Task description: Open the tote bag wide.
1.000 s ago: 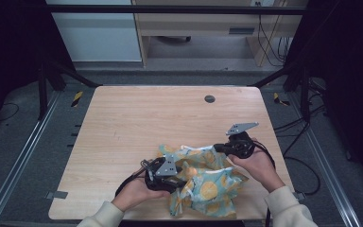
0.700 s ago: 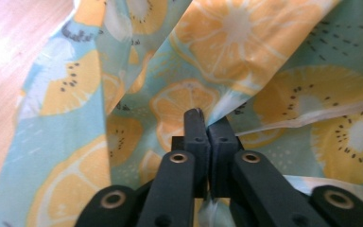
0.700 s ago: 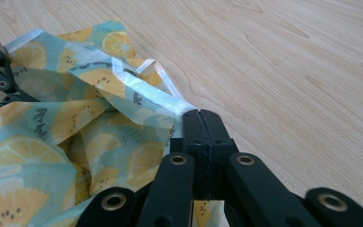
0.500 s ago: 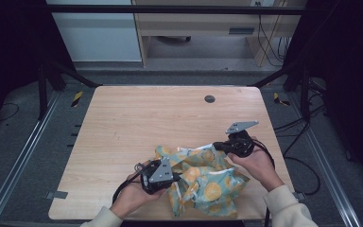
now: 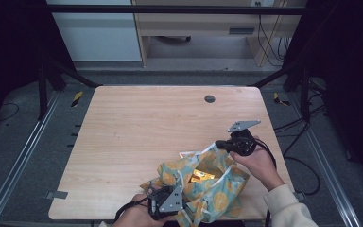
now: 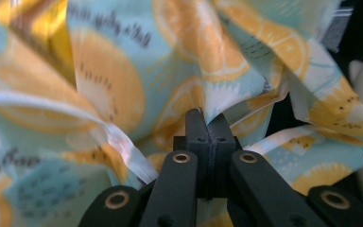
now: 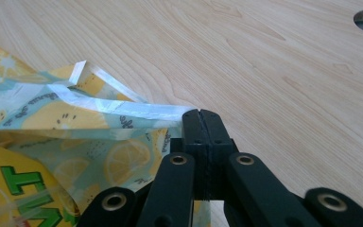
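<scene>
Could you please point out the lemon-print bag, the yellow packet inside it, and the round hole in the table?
lemon-print bag (image 5: 227,198): high view, near side panel.
yellow packet (image 5: 199,174): high view, foil showing through the mouth.
round hole (image 5: 210,99): high view, its centre.

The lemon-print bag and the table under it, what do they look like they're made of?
The bag looks like thin, soft plastic or coated fabric: it crumples into sharp folds, and its white edge strip has a slight sheen. Which of the two I cannot tell. The table shows pale wood grain with a smooth matte surface, probably laminate or veneer.
</scene>
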Demonstrator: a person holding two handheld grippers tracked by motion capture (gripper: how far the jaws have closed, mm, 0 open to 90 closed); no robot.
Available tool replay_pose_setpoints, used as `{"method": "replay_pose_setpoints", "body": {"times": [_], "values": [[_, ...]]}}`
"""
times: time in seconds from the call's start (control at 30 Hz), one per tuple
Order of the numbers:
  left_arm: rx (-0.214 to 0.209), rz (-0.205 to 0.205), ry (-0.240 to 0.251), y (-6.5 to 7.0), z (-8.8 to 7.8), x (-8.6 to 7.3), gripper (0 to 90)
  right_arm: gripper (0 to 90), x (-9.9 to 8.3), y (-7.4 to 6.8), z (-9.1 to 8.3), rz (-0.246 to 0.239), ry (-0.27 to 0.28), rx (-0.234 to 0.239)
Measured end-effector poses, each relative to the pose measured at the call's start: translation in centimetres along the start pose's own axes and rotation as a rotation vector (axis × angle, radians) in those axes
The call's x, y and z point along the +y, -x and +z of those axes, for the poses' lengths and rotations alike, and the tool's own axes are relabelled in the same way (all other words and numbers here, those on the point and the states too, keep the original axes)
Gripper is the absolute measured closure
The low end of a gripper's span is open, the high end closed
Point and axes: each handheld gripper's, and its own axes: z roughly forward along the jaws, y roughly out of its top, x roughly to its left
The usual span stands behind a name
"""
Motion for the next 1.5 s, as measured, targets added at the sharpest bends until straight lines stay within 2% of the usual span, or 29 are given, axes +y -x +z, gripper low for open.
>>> {"method": "replay_pose_setpoints", "body": {"times": [0.03,0.07,0.1,0.17,0.23,0.37,0.5,0.6,0.67,0.7,0.77,0.87,0.9,0.97,1.07,1.1,1.13,1.2,1.37,1.47,1.5], "values": [[-0.005,-0.008,-0.011,-0.3,0.2,-0.3,90.0,90.0,-0.1,0.2,0.1,0.0,0.001,0.0],[-0.034,-0.003,-0.013,-0.5,0.4,-0.6,90.0,90.0,-0.4,0.4,0.2,0.01,-0.005,-0.004],[-0.014,-0.021,-0.042,-0.6,0.4,-0.9,90.0,90.0,-0.6,0.6,0.3,0.02,-0.008,-0.006],[-0.013,-0.039,-0.055,-0.6,0.6,-1.3,90.0,90.0,-1.2,1.2,0.6,0.03,-0.014,-0.01],[-0.022,-0.042,-0.082,-0.6,0.8,-1.6,90.0,90.0,-1.9,1.7,0.9,0.055,-0.028,-0.019],[-0.006,-0.055,-0.108,-0.8,0.6,-2.0,90.0,90.0,-3.0,2.5,1.5,0.093,-0.051,-0.035],[-0.001,-0.082,-0.117,-1.0,0.2,-2.5,90.0,90.0,-3.7,3.3,1.8,0.105,-0.074,-0.051],[0.004,-0.087,-0.126,-0.9,0.1,-2.8,90.0,90.0,-4.1,3.9,2.0,0.106,-0.097,-0.077],[0.006,-0.088,-0.114,-0.8,0.0,-2.9,90.0,89.6,-4.4,3.9,1.9,0.116,-0.098,-0.068],[0.018,-0.088,-0.102,-0.7,-0.1,-2.9,90.0,84.6,-4.4,3.9,1.9,0.113,-0.091,-0.062],[0.053,-0.097,-0.082,-0.7,-0.4,-2.8,80.5,74.0,-4.2,3.5,1.3,0.111,-0.057,-0.059],[0.09,-0.117,-0.048,-0.8,-1.0,-2.6,66.8,56.1,-3.3,2.7,-0.2,0.087,0.0,-0.082],[0.113,-0.127,-0.024,-0.8,-1.3,-2.5,63.0,53.2,-3.1,2.4,-0.6,0.082,0.01,-0.092],[0.134,-0.148,0.023,-0.8,-2.0,-2.2,58.3,46.8,-2.5,1.7,-1.7,0.061,0.039,-0.104],[0.164,-0.159,0.07,-0.8,-2.9,-1.5,51.7,37.2,-1.4,0.5,-3.4,0.04,0.089,-0.119],[0.194,-0.162,0.092,-0.9,-3.4,-1.1,49.6,34.6,-1.2,0.2,-3.8,0.03,0.098,-0.119],[0.205,-0.164,0.099,-0.9,-3.7,-0.9,46.6,32.3,-0.7,-0.5,-4.5,0.02,0.111,-0.119],[0.223,-0.168,0.124,-1.2,-4.2,-0.5,44.6,29.6,-0.4,-1.2,-5.2,0.005,0.126,-0.119],[0.285,-0.169,0.132,-2.4,-4.8,0.6,43.8,32.1,-0.4,-3.5,-6.2,-0.043,0.135,-0.074],[0.318,-0.161,0.11,-3.0,-4.4,0.9,43.3,33.1,-1.0,-4.8,-6.6,-0.069,0.128,-0.041],[0.321,-0.172,0.105,-3.2,-4.2,0.9,42.8,33.1,-1.2,-5.1,-6.8,-0.075,0.128,-0.029]]}}
